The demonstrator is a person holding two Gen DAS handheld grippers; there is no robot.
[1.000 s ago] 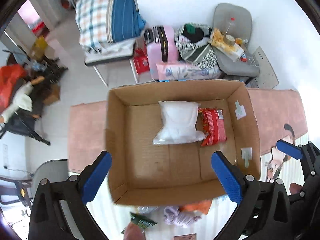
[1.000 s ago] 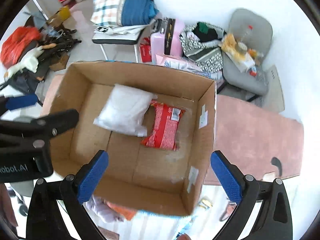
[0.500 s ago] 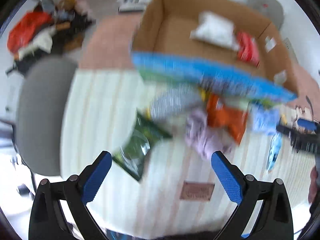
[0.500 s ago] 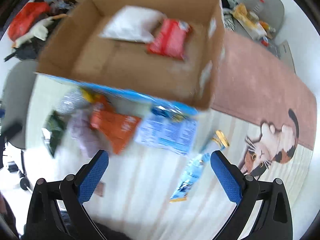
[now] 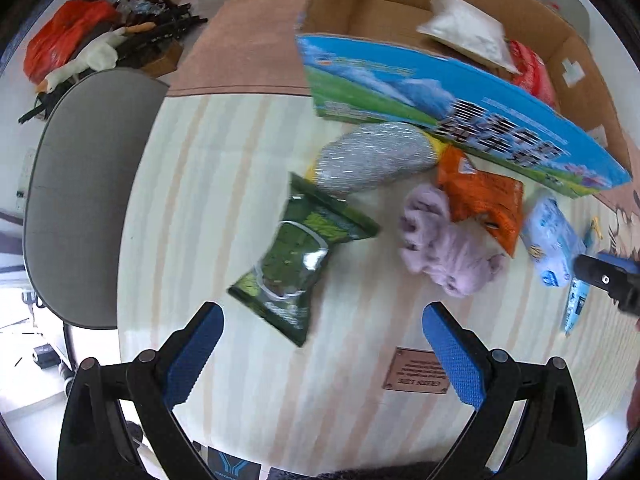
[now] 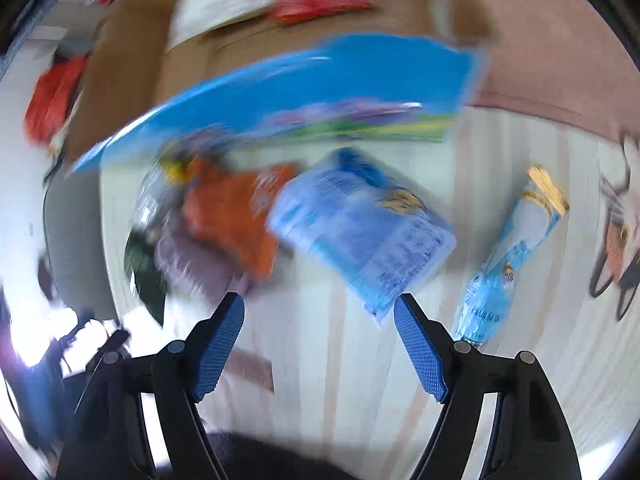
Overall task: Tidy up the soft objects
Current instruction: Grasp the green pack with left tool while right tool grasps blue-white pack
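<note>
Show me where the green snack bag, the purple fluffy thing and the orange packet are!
green snack bag (image 5: 298, 258), left wrist view, on its clear window.
purple fluffy thing (image 5: 444, 246), left wrist view, on its middle.
orange packet (image 5: 482, 196), left wrist view, on its front.

Left wrist view: above striped mat (image 5: 224, 184), angled downward, toward cardboard box (image 5: 400, 16). Right wrist view: lower, nearer, motion-blurred, facing same way. Shared: box, orange packet (image 5: 486, 204) (image 6: 228, 216), pale blue pack (image 5: 554, 240) (image 6: 368, 236).

Black arms, ribbed blue jaws
</note>
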